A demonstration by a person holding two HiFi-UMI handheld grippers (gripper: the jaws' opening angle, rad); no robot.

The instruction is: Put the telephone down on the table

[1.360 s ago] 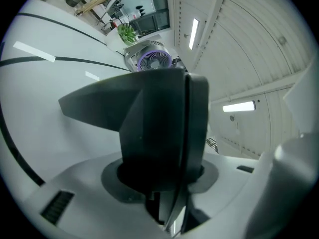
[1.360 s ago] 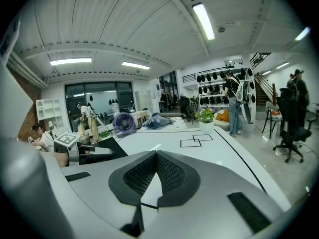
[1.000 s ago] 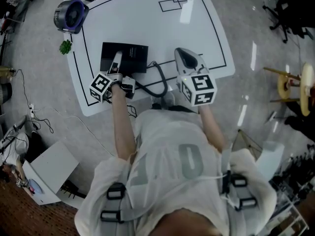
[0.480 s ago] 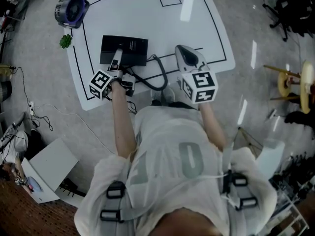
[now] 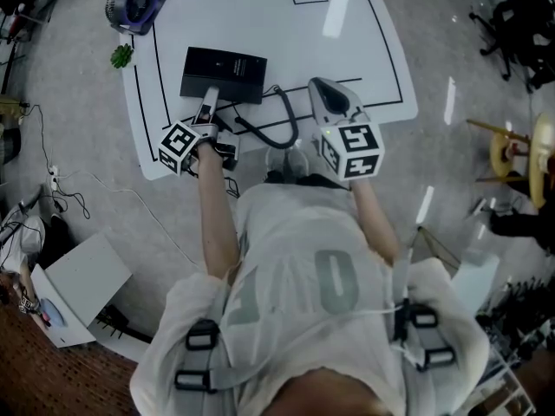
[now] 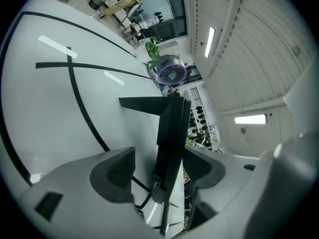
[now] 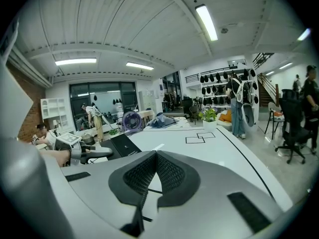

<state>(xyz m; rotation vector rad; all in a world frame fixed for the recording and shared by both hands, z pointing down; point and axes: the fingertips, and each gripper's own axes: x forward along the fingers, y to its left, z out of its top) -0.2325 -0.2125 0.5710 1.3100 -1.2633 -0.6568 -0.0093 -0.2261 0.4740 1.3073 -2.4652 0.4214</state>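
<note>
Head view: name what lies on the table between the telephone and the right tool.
A black cord loops across the white table between the telephone and the right tool; otherwise that stretch is bare. The head view shows it.

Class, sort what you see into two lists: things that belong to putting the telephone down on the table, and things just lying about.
Job in hand: telephone, its cable, table, left gripper with fingers open either side of the telephone, right gripper, shut and empty.
Lying about: fan, small green plant.
</note>
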